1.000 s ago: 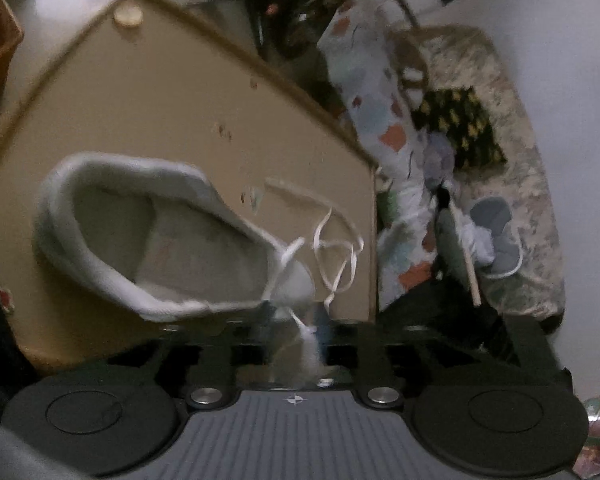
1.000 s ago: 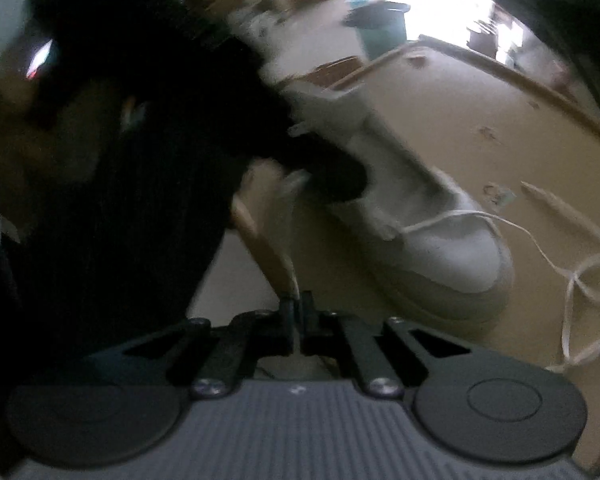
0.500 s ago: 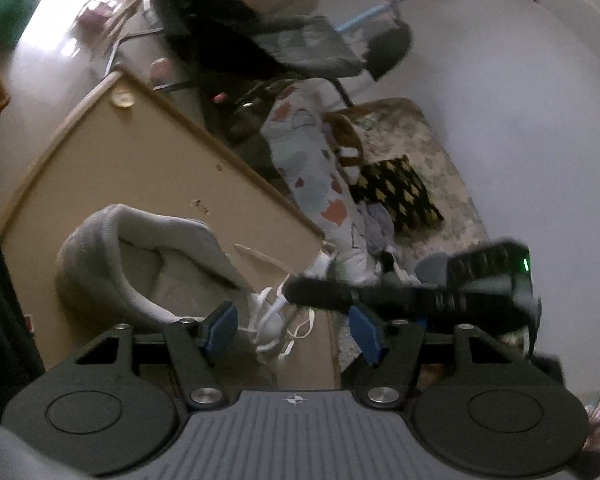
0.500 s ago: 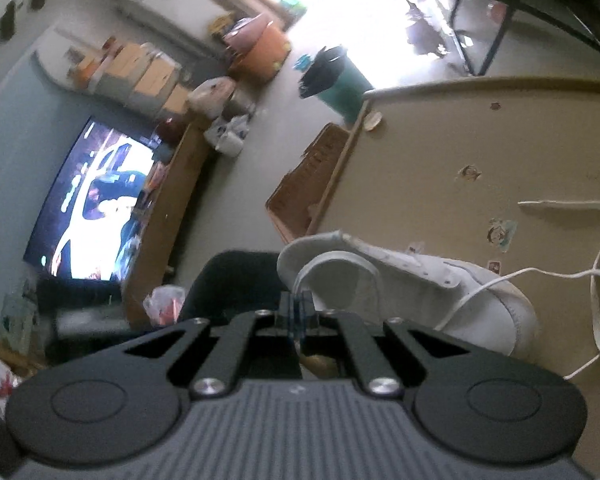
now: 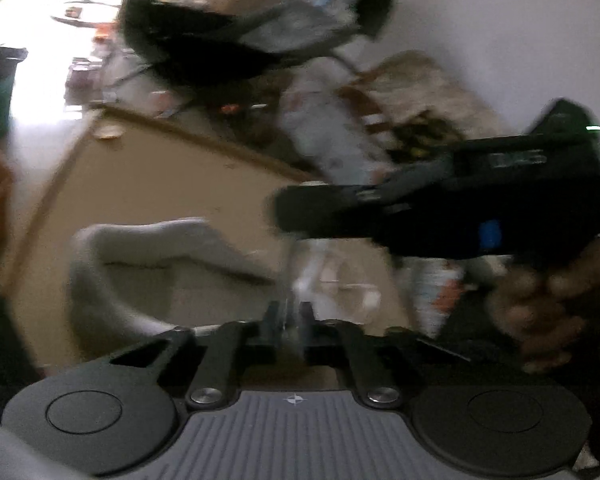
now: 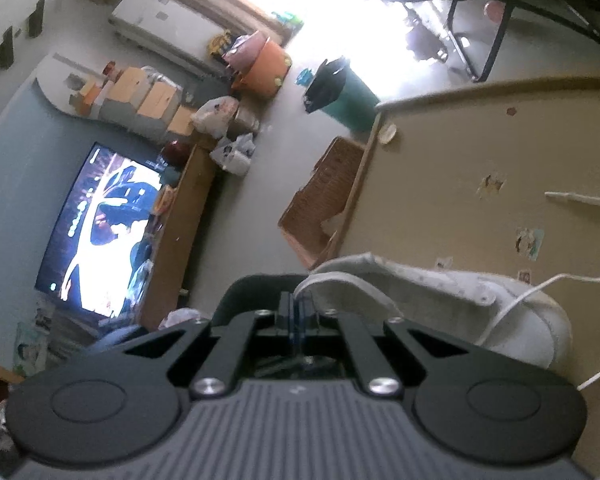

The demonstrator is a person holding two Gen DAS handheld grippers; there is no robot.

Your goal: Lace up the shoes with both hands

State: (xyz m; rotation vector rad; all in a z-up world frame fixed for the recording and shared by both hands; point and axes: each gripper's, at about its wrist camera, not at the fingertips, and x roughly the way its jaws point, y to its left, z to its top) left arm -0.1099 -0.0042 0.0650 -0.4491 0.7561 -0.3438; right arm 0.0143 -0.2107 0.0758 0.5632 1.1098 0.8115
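Observation:
A white sneaker lies on the tan table, its opening towards the left wrist camera. My left gripper hovers over the shoe's front; its jaws are closing and look pressed on a blurred white shoelace that rises between them. The right gripper's black body crosses above the shoe's front, held by a hand. In the right wrist view my right gripper is shut over the sneaker's heel, with a thin white shoelace pinched at its tips. Loose lace trails off the toe.
Off the table's far edge stand a brown cardboard box, a green bin and a lit television. A dark chair and piled fabric lie behind the table. Another lace end rests on the table.
My left jaws stood wide apart half a second ago and are now together on the lace. The right gripper has moved further across the left view, above the shoe. Both views have rolled.

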